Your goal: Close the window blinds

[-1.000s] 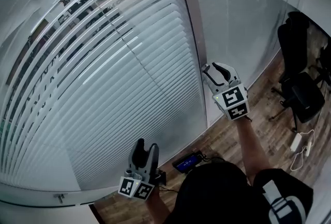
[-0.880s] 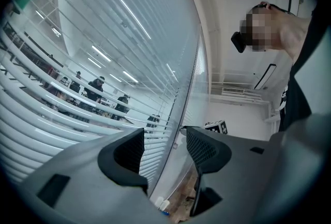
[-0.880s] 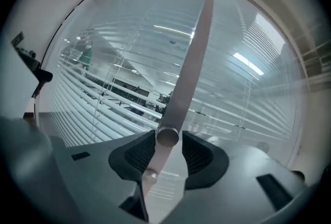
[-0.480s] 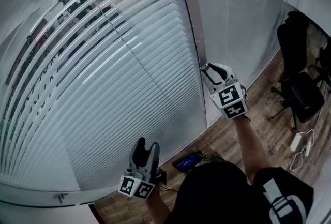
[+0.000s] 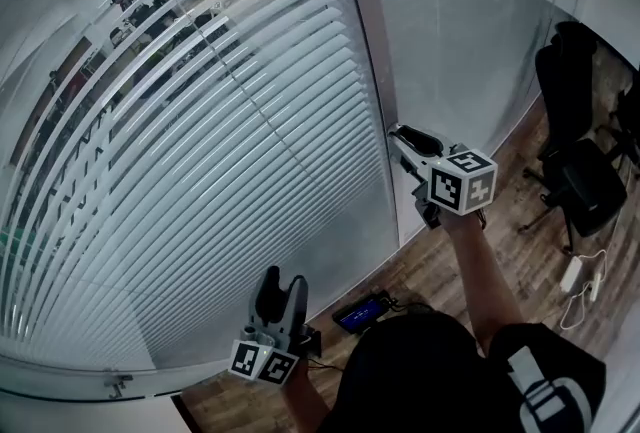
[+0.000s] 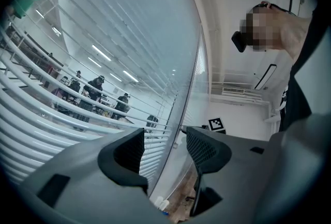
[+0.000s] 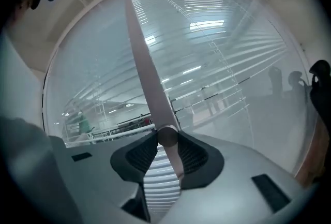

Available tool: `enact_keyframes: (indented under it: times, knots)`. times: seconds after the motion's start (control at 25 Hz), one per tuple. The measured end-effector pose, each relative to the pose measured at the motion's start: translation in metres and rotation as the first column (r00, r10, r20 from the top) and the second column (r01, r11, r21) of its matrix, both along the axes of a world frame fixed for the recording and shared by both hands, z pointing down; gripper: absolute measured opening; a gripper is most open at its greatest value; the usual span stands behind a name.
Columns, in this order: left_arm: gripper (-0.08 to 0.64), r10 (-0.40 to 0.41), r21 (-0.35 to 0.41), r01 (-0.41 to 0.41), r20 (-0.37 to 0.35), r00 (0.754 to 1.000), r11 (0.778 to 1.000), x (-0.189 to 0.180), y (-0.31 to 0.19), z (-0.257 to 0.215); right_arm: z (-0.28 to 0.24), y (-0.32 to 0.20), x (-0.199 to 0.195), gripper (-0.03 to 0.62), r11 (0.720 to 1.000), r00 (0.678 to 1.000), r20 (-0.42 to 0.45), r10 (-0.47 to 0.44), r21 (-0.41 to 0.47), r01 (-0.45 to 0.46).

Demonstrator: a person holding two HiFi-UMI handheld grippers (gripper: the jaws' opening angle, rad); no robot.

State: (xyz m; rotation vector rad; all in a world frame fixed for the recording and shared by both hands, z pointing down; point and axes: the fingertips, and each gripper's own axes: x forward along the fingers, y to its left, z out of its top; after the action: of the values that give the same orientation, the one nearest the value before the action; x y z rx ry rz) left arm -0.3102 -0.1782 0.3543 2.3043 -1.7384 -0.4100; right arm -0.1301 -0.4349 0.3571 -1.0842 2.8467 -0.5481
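Horizontal white blinds (image 5: pixel 200 141) cover the big window; their upper slats stand tilted, and people and desks show through the gaps. My right gripper (image 5: pixel 403 136) is raised at the blinds' right edge, beside the grey window post (image 5: pixel 365 41). In the right gripper view it (image 7: pixel 166 146) is shut on the blinds' grey tilt wand (image 7: pixel 147 73), with the pads pressing just below the wand's round end. My left gripper (image 5: pixel 280 283) hangs low near the sill and points up; its jaws (image 6: pixel 163 148) are open with nothing between them.
A frosted glass wall (image 5: pixel 470 21) runs to the right of the post. On the wooden floor stand a black office chair (image 5: pixel 575 171) and a white power strip with its cable (image 5: pixel 580 276). A small dark device (image 5: pixel 362 314) lies below the window.
My right gripper has rolled about the wand, so its marker cube now faces another way. The slats have tilted and more shows through the upper blinds. The left gripper has stayed put.
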Motion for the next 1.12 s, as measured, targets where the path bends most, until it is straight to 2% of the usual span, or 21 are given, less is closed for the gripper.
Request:
enact_keyframes:
  times: [0.08, 0.16, 0.24, 0.32, 0.44, 0.56, 0.64, 0.72, 0.84, 0.96, 1.04, 1.12]
  knots:
    - [0.268, -0.001, -0.002, 0.001, 0.001, 1.000, 1.000, 0.000, 0.000, -0.003, -0.003, 0.001, -0.002, 0.129, 0.999, 0.998, -0.060, -0.005, 0.053, 0.008]
    - [0.268, -0.002, -0.003, 0.002, 0.001, 1.000, 1.000, -0.001, 0.001, -0.003, -0.003, 0.005, -0.001, 0.133, 0.987, 0.979, -0.203, 0.027, 0.161, 0.006]
    - [0.268, -0.006, -0.005, 0.006, 0.001, 1.000, 1.000, -0.002, 0.002, -0.002, -0.005, 0.008, 0.000, 0.155, 0.955, 0.928, -0.357, 0.107, 0.296, 0.004]
    - [0.268, -0.010, -0.007, 0.010, 0.001, 1.000, 1.000, -0.004, 0.002, -0.002, -0.008, 0.010, -0.004, 0.156, 0.918, 0.871, -0.461, 0.170, 0.395, 0.030]
    - [0.268, -0.010, -0.009, 0.010, -0.001, 1.000, 1.000, -0.003, 0.001, -0.001, -0.011, 0.008, -0.008, 0.156, 0.884, 0.810, -0.540, 0.229, 0.463, 0.059]
    - [0.268, -0.012, -0.009, 0.012, -0.002, 1.000, 1.000, -0.003, 0.001, -0.001, -0.013, 0.007, -0.006, 0.132, 0.877, 0.788, -0.558, 0.260, 0.478, 0.049]
    - [0.268, -0.015, -0.007, 0.015, -0.002, 1.000, 1.000, -0.005, 0.002, -0.001, -0.012, 0.006, -0.006, 0.129, 0.889, 0.802, -0.543, 0.248, 0.457, 0.035]
    - [0.268, -0.016, -0.005, 0.016, -0.002, 1.000, 1.000, -0.004, 0.004, 0.001, -0.009, 0.007, -0.005, 0.129, 0.911, 0.838, -0.501, 0.217, 0.412, 0.010]
    - [0.268, -0.012, -0.002, 0.012, 0.000, 1.000, 1.000, -0.001, 0.005, 0.002, -0.006, 0.006, -0.002, 0.129, 0.949, 0.906, -0.393, 0.157, 0.315, -0.028]
    - [0.268, -0.002, -0.001, 0.002, 0.005, 1.000, 1.000, 0.002, 0.003, -0.006, -0.010, 0.004, 0.000, 0.127, 0.980, 0.965, -0.245, 0.094, 0.194, -0.047]
    - [0.268, 0.006, -0.001, -0.006, 0.008, 1.000, 1.000, 0.003, -0.001, -0.011, -0.012, -0.001, 0.001, 0.127, 0.992, 0.987, -0.147, 0.062, 0.118, -0.044]
    - [0.268, 0.011, -0.003, -0.011, 0.009, 1.000, 1.000, 0.003, -0.004, -0.013, -0.013, -0.004, 0.001, 0.129, 0.996, 0.995, -0.091, 0.045, 0.076, -0.038]
